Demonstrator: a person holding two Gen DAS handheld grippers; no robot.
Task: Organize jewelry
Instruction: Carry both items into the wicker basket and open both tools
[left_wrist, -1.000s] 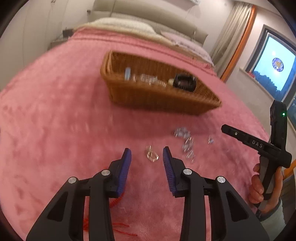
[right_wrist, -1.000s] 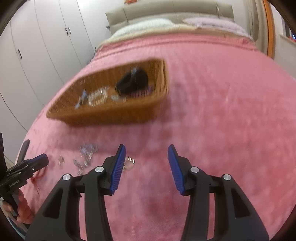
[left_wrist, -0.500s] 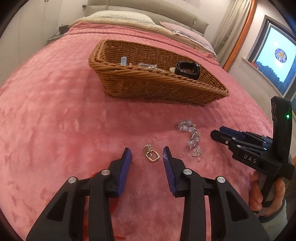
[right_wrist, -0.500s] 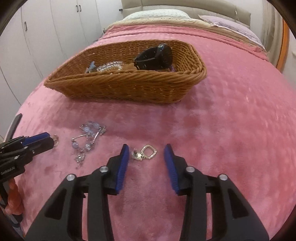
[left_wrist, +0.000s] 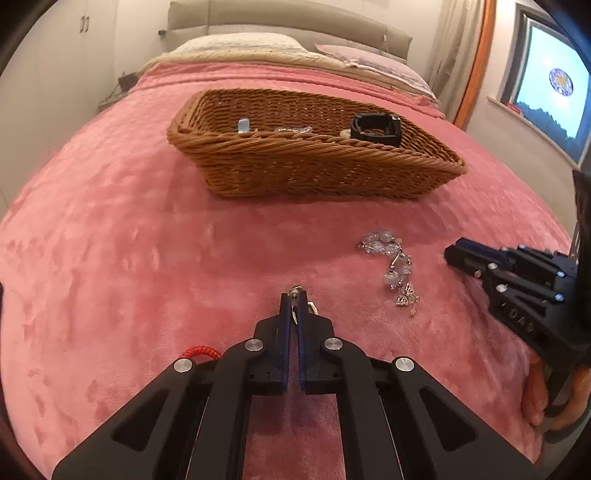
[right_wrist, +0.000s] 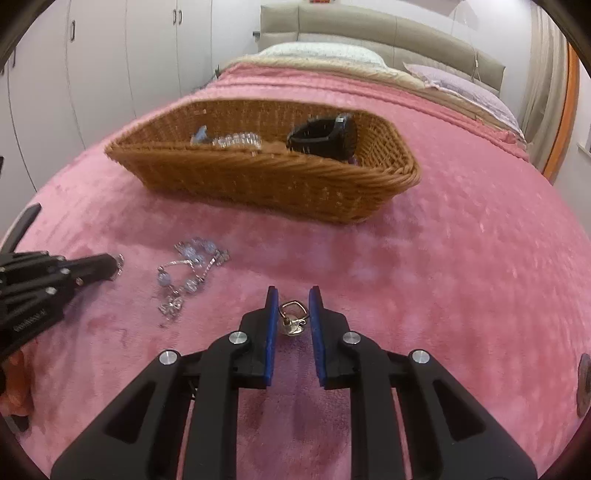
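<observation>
A wicker basket (left_wrist: 314, 173) stands on the pink bedspread and holds a black watch (left_wrist: 375, 127) and clear beaded pieces; it also shows in the right wrist view (right_wrist: 258, 177). My left gripper (left_wrist: 294, 299) is shut on a small gold earring (left_wrist: 294, 295) that lies on the blanket. My right gripper (right_wrist: 293, 295) is partly open, with a second gold earring (right_wrist: 291, 317) between its blue pads, still lying on the blanket. A crystal bead bracelet (left_wrist: 391, 262) lies between the two grippers; it shows in the right wrist view too (right_wrist: 192, 269).
A red cord (left_wrist: 199, 350) lies under the left gripper's left arm. Pillows and a headboard (right_wrist: 369, 33) are at the far end of the bed. White wardrobes (right_wrist: 74, 74) stand to the left, a window (left_wrist: 554, 92) to the right.
My left gripper has closed on its earring. My right gripper has narrowed and moved forward around the other earring. Both have come lower to the blanket.
</observation>
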